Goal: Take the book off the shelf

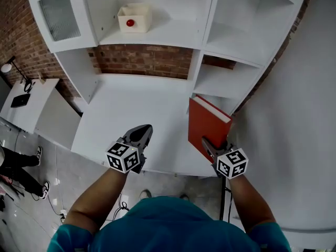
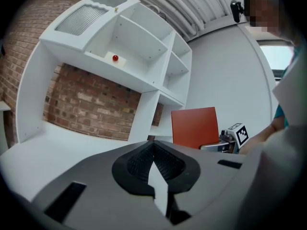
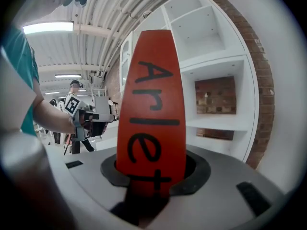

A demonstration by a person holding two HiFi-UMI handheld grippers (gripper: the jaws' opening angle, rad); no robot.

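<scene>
The red book point(image 1: 209, 125) with black lettering on its spine point(image 3: 151, 104) is out of the shelf and stands upright over the white desk top point(image 1: 136, 109). My right gripper point(image 1: 207, 143) is shut on its lower spine edge. In the right gripper view the spine fills the space between the jaws point(image 3: 151, 176). My left gripper point(image 1: 143, 133) hovers over the desk's front edge, left of the book, shut with nothing in it point(image 2: 153, 162). The left gripper view shows the book's cover point(image 2: 194, 127) and the right gripper point(image 2: 225, 145) beside it.
The white shelf unit point(image 1: 231, 41) rises behind the desk, with a brick wall point(image 1: 144, 61) at its back. A cream box with a red ball point(image 1: 134, 19) sits on an upper shelf. A small white table point(image 1: 26, 101) and a person's legs point(image 1: 16, 164) are at the left.
</scene>
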